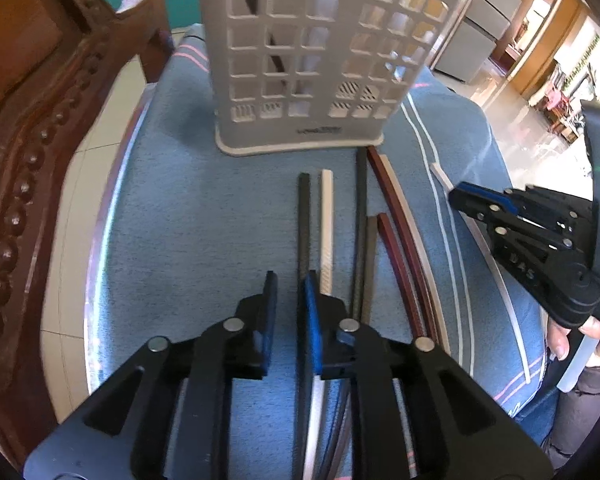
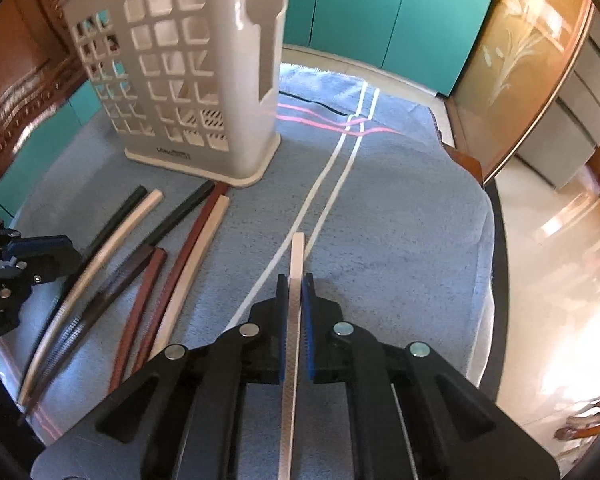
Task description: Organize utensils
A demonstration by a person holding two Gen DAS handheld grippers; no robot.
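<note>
Several chopsticks, black (image 1: 304,216), white (image 1: 327,216) and dark red (image 1: 396,208), lie side by side on a blue towel (image 1: 188,216) before a white perforated utensil holder (image 1: 308,60). My left gripper (image 1: 290,320) is open and empty, low over the black and white pair. My right gripper (image 2: 295,312) is shut on a white chopstick (image 2: 296,264), held above the towel right of the pile (image 2: 140,264). The right gripper also shows in the left wrist view (image 1: 460,196). The holder (image 2: 180,80) stands left of it, with chopsticks inside.
A carved wooden chair (image 1: 28,152) stands at the left of the table. The towel (image 2: 400,220) has white and pink stripes and ends at the table edge on the right. Teal cabinets (image 2: 380,20) stand behind. A tiled floor lies to the right.
</note>
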